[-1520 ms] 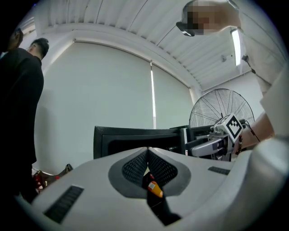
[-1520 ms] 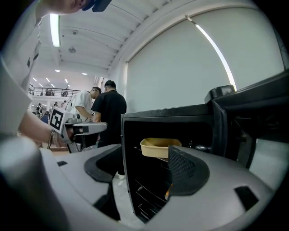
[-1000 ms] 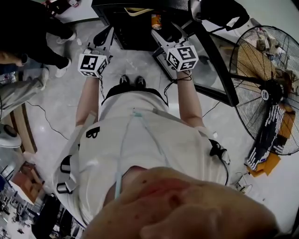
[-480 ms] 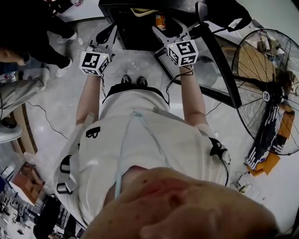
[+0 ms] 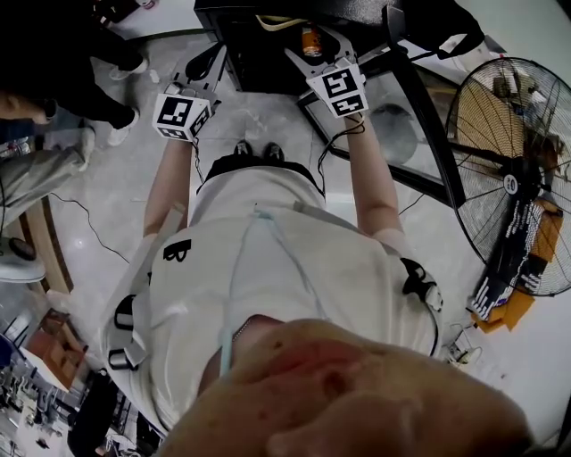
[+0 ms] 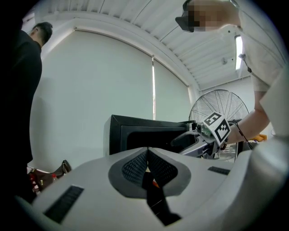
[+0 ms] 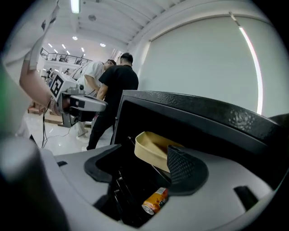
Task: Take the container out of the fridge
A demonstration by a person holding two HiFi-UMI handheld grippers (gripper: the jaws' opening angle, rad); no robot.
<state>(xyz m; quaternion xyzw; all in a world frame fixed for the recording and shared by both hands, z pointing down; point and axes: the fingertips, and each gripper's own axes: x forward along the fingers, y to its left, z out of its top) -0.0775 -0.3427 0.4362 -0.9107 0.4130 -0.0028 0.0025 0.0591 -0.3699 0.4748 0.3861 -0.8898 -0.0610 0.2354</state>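
**Head view:** The right gripper (image 5: 314,46) reaches into the open black box-shaped fridge (image 5: 239,55). The shallow beige plastic container (image 5: 277,20) lies just past its jaw tips, and an orange drink can (image 5: 310,39) lies between them. The left gripper (image 5: 207,64) hangs outside the fridge, well to the left of the opening.

**Left gripper view:** The left gripper (image 6: 146,158) has its ribbed pads pressed together with nothing between them. The fridge front (image 6: 135,131) stands ahead of the tips. Clenched and off to the side, this gripper cannot steady the container if it tips.

**Right gripper view:** The right gripper (image 7: 140,163) is spread wide and holds nothing. The container (image 7: 151,146) sits on a wire shelf ahead of the gap, close to the right-hand pad (image 7: 179,163); I cannot tell whether they touch. The can (image 7: 156,200) lies on its side below the gap.

The likely trouble is a pinch on one thin wall only. That could let the container swing down, catch the shelf wires or the fridge's upper edge, or slip free. A low approach could also knock the can and set it rolling.
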